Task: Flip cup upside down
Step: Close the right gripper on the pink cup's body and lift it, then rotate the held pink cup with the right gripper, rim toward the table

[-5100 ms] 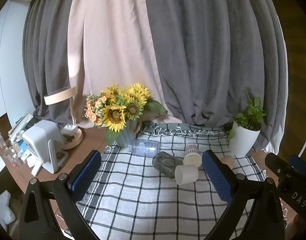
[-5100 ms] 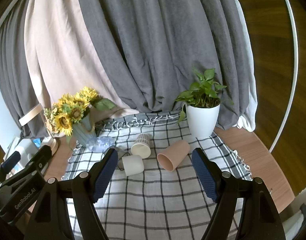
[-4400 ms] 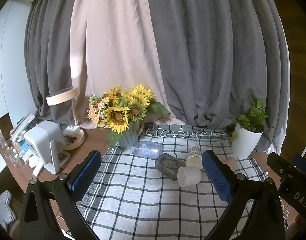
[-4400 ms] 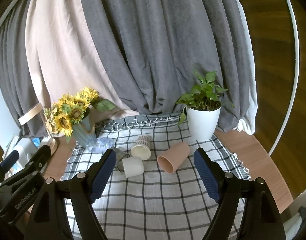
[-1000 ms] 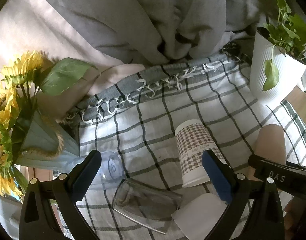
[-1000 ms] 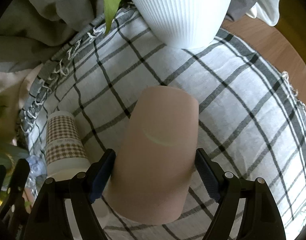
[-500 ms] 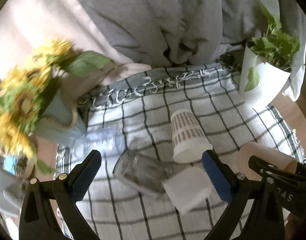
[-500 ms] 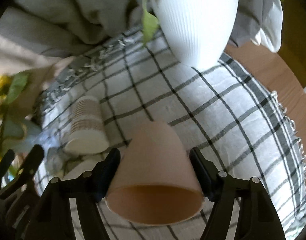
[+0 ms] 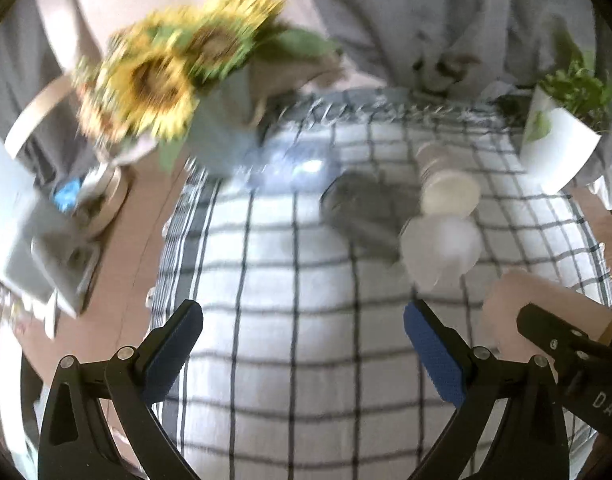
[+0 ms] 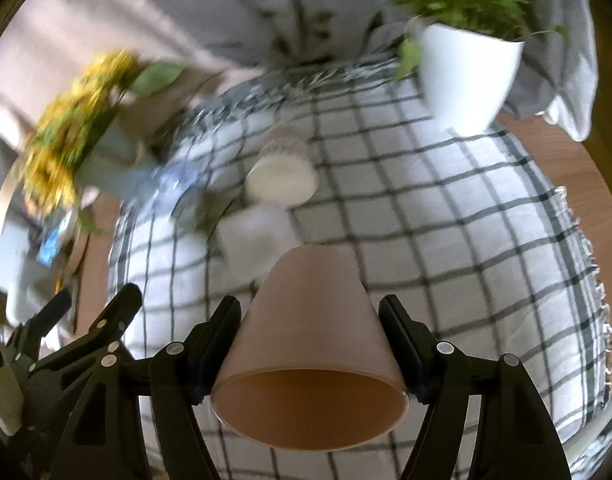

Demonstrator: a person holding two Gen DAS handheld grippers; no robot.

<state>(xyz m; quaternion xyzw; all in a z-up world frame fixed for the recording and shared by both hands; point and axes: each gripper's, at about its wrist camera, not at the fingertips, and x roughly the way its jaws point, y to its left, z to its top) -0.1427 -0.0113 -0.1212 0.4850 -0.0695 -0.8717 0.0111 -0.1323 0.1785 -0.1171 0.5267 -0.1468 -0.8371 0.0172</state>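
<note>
My right gripper [image 10: 309, 332] is shut on a pink cup [image 10: 309, 344] and holds it above the checked cloth, its open mouth toward the camera and its base pointing away. The same cup [image 9: 545, 304] shows at the right edge of the left wrist view, held by the other gripper. My left gripper [image 9: 302, 344] is open and empty above the cloth. Both views are blurred by motion.
On the checked cloth [image 9: 290, 360] lie a patterned paper cup [image 9: 445, 188], a white cup [image 9: 441, 244], a dark glass [image 9: 361, 208] and a clear cup [image 9: 290, 168]. A sunflower vase [image 9: 178, 80] stands far left, a white plant pot [image 10: 465, 76] far right.
My right gripper has lifted the pink cup off the cloth and drawn back with it. My left gripper has pulled back and swung left, so the lying cups look farther away.
</note>
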